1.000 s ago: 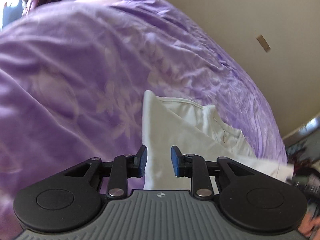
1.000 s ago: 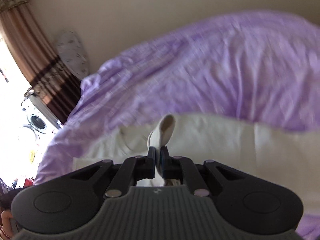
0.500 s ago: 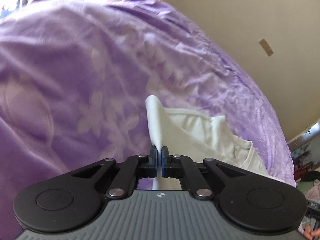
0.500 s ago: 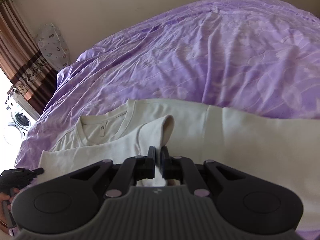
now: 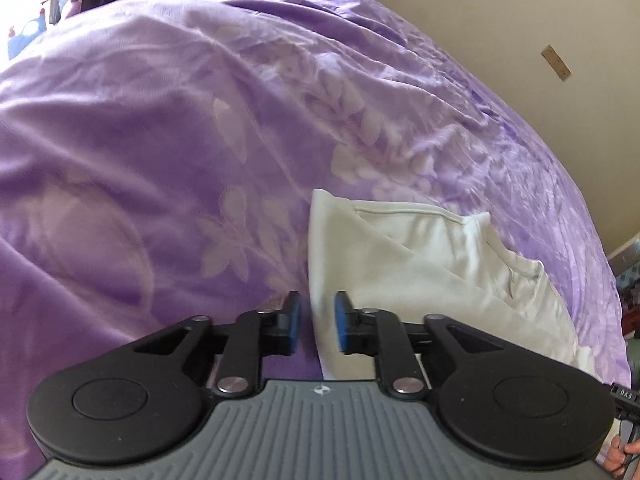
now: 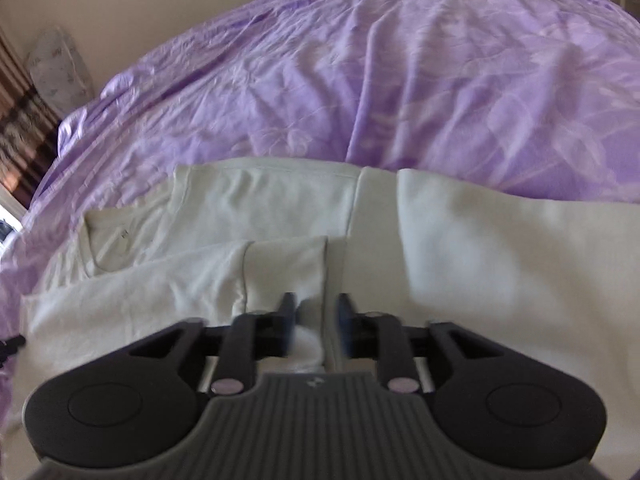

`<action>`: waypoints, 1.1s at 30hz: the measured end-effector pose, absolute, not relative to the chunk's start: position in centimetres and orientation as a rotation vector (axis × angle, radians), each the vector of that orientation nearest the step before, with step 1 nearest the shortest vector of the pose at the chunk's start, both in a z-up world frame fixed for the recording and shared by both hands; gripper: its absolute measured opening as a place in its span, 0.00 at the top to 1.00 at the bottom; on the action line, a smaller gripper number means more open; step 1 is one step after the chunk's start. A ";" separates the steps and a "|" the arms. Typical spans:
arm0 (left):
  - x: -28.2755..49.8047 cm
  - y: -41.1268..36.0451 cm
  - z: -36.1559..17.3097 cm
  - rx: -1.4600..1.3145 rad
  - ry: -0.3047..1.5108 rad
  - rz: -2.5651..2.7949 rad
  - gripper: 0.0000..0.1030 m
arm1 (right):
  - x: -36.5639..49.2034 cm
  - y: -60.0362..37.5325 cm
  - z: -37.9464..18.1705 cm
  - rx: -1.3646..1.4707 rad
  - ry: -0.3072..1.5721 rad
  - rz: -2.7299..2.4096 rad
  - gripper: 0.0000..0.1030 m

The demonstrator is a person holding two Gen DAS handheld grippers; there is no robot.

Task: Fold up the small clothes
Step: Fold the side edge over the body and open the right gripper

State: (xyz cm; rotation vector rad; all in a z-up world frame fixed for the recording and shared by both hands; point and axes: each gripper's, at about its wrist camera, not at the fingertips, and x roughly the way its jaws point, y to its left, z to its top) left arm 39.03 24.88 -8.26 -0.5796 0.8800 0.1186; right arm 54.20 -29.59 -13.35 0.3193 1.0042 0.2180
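Observation:
A cream white T-shirt (image 6: pixel 460 240) lies flat on the purple floral bedspread (image 6: pixel 380 80), with its collar to the left and one side folded over its middle. My right gripper (image 6: pixel 312 316) is open just above the folded-in sleeve (image 6: pixel 284 268). In the left wrist view the shirt (image 5: pixel 400 272) lies to the right, folded edge toward me. My left gripper (image 5: pixel 314 324) is open, its jaws on either side of the shirt's left edge, gripping nothing.
The bedspread (image 5: pixel 180 140) fills most of both views. A beige wall (image 5: pixel 540 20) runs behind the bed. A brown curtain (image 6: pixel 16 116) and a patterned cushion (image 6: pixel 60 68) stand at the far left.
Both grippers were shut on shirt fabric half a second ago and have now opened. The folded sleeve and edge now lie flat on the shirt.

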 end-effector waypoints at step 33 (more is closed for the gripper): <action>29.9 15.3 -5.2 0.241 0.956 -0.101 0.93 | 48.7 -30.4 -13.1 0.514 0.973 0.290 1.00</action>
